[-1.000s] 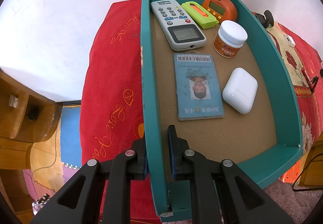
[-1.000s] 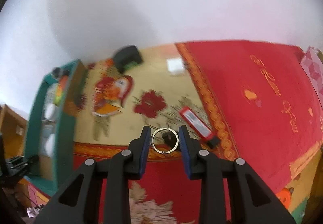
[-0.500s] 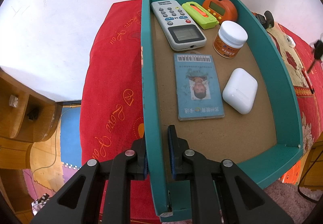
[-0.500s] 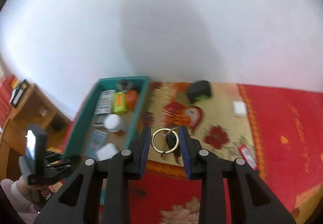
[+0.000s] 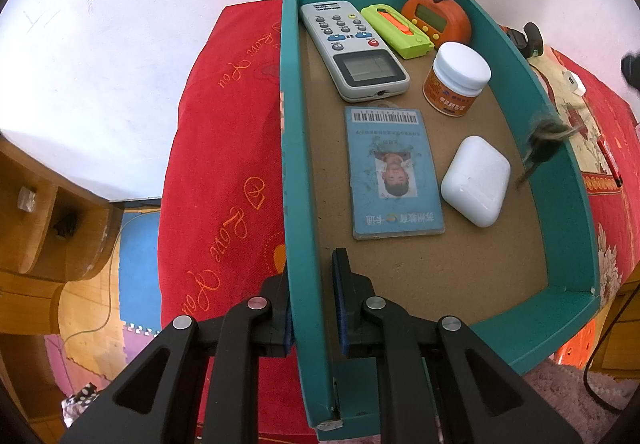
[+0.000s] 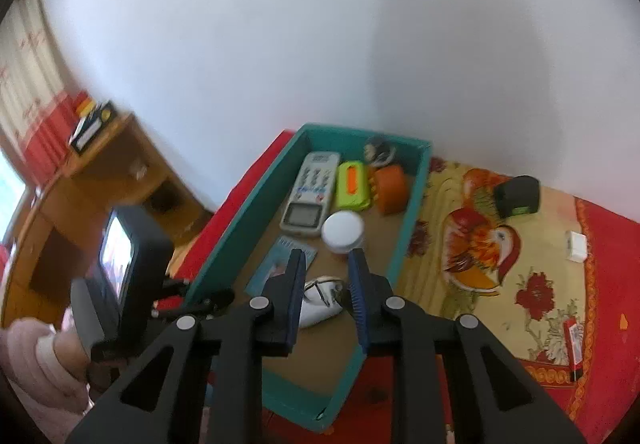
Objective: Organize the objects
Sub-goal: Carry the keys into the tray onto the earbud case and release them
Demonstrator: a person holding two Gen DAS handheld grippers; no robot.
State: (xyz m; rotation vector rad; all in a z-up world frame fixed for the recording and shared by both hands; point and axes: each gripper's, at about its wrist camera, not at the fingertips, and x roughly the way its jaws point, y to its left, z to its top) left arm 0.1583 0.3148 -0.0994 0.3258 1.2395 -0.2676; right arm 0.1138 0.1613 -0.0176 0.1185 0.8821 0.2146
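my left tongs (image 5: pixel 312 264) are clamping the left wall of the teal box (image 5: pixel 296 164), one pad outside and one inside, near its front corner. my right tongs (image 6: pixel 326 260) are hovering above the box's front half, pointing down into it. their jaws are closing, with only a narrow gap and nothing pressed between the pads. the keys (image 5: pixel 540 144) are showing as a blur just inside the box's right wall, above the white case (image 5: pixel 476 180) (can't tell if they're touching anything). in the right view the ring is sitting low between the fingers, over the case. the card (image 5: pixel 394 172) is lying flat mid-box, left of the case. the remote (image 5: pixel 356 44), green cutter (image 5: pixel 396 30), orange timer (image 5: pixel 438 18) and jar (image 5: pixel 456 78) are filling the far end. the box is sitting on a red cloth (image 5: pixel 224 164).
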